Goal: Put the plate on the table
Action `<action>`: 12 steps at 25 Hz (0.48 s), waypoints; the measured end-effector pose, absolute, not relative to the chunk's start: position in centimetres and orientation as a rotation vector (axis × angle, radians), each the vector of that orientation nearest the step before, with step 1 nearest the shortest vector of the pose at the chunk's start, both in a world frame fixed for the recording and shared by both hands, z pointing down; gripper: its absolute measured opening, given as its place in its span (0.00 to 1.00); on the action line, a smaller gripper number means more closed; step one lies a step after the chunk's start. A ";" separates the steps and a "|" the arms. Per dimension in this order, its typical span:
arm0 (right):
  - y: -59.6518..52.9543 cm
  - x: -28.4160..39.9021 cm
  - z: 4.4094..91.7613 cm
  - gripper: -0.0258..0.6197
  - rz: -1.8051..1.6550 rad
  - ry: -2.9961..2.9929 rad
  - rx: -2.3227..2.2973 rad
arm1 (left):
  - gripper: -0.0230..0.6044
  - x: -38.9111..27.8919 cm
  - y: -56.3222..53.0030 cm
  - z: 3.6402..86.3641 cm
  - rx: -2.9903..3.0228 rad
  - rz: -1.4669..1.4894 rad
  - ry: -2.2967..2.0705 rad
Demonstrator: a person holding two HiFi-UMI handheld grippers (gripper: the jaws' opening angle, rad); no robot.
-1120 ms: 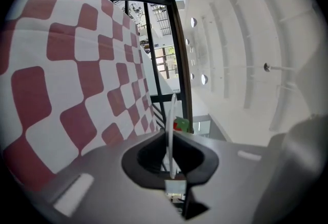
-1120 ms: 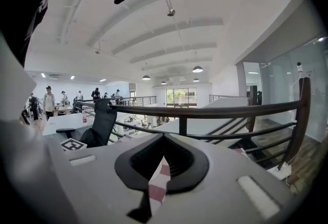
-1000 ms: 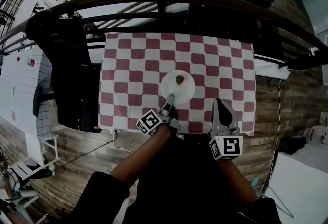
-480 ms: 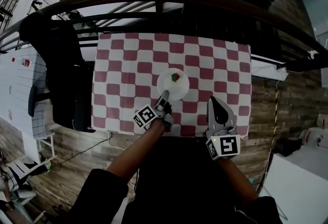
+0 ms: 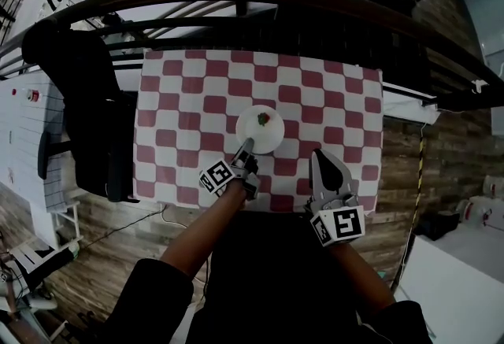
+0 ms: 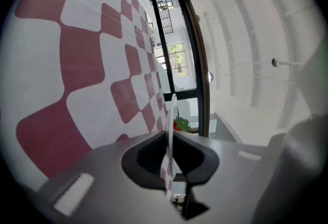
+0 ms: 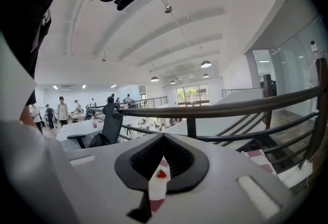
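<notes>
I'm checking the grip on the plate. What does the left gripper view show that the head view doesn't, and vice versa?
Left gripper view only: the plate rim edge-on, pinched between the fingers of the left gripper. Head view only: the plate's full round outline, the right gripper apart from it, the black chair. Both: the checkered cloth and the red-and-green food on the plate.

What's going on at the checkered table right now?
A person is working with a gripper in each hand. The left gripper is shut on the near rim of a white plate that carries a strawberry. It holds the plate flat over the middle of the red-and-white checkered table. Whether the plate rests on the cloth yet is unclear. The right gripper is shut and empty, near the table's front edge, to the plate's right.
</notes>
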State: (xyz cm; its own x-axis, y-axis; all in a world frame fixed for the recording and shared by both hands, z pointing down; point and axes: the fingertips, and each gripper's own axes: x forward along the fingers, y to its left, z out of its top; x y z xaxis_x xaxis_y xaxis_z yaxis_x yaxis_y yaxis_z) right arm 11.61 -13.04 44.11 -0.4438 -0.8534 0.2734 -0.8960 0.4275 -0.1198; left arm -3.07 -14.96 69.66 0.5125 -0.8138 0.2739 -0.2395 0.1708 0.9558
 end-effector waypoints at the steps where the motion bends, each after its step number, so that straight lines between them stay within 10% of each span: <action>1: -13.1 11.4 44.2 0.04 0.377 -2.517 1.542 | 0.08 -3.1 -15.1 69.9 1.377 -0.523 -1.004; 12: -13.1 10.0 45.8 0.04 0.408 -2.529 1.490 | 0.08 -2.9 -15.9 72.0 1.353 -0.483 -1.022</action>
State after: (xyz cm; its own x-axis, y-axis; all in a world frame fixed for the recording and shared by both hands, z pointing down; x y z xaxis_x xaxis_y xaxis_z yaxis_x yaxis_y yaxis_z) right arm 9.97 -13.14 45.77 -0.4827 -0.8270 0.2882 -0.8757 0.4608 -0.1443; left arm -2.85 -15.95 71.96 0.5102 -0.7987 0.3189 -0.2611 0.2095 0.9423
